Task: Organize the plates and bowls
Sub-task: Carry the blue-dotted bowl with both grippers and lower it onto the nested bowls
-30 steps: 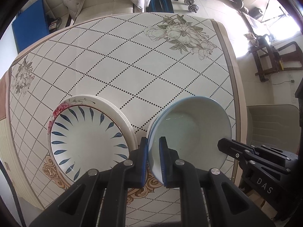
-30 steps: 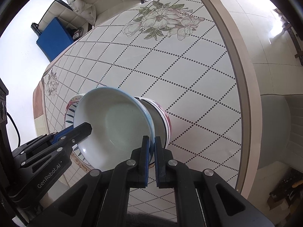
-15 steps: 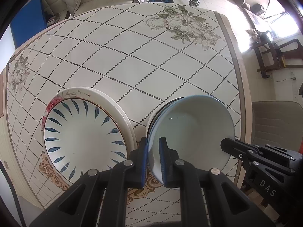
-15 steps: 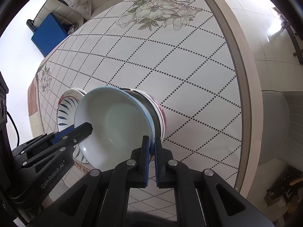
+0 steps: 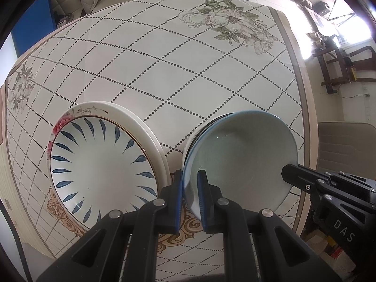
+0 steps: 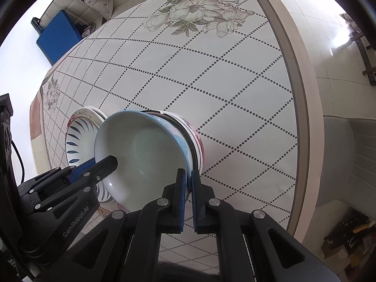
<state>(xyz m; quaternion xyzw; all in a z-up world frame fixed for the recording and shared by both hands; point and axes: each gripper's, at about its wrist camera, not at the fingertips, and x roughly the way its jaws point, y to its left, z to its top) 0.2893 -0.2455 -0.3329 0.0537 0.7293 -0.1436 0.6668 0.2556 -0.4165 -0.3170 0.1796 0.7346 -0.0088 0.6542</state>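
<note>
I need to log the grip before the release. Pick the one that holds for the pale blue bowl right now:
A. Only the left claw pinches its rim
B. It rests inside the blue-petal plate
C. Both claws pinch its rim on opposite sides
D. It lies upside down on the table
C: the left claw and the right claw each clamp the rim of the pale blue bowl on opposite sides, over a stack of bowls.

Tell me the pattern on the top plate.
Blue leaf strokes radiating on white on the top plate, clearest in the left wrist view.
</note>
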